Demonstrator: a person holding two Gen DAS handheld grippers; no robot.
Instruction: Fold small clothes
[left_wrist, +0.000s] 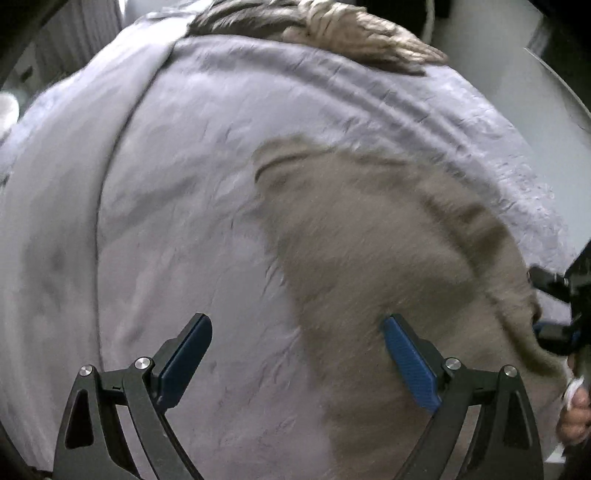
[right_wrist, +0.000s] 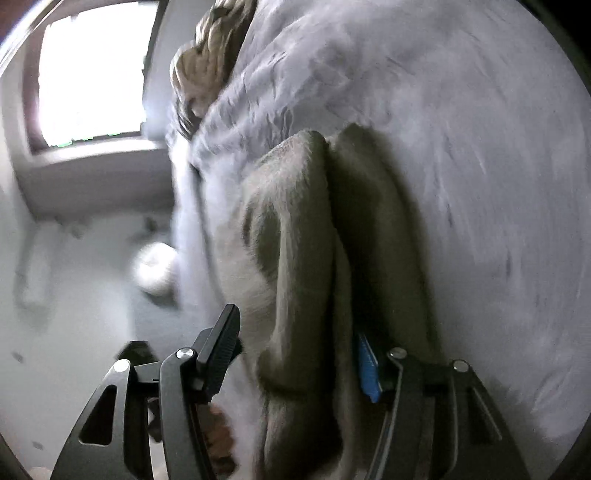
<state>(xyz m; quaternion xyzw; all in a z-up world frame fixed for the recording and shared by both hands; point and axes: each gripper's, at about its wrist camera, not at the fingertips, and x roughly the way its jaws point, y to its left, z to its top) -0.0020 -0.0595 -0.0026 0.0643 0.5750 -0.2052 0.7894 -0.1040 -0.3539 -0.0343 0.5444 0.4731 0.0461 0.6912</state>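
Blur smears both views. We see the taupe fuzzy knit garment lying on a lavender-grey crinkled bedspread. Left gripper jaws spread, empty. Right gripper: garment between jaws, one pad half hidden; grip unclear.

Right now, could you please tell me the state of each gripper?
Left gripper: open, empty, above the bedspread.
Right gripper: beige garment between its jaws; grip cannot be told.

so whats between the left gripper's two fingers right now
Nothing is held: in the left wrist view the left gripper stands open over the lilac bedsheet and the beige garment's edge.
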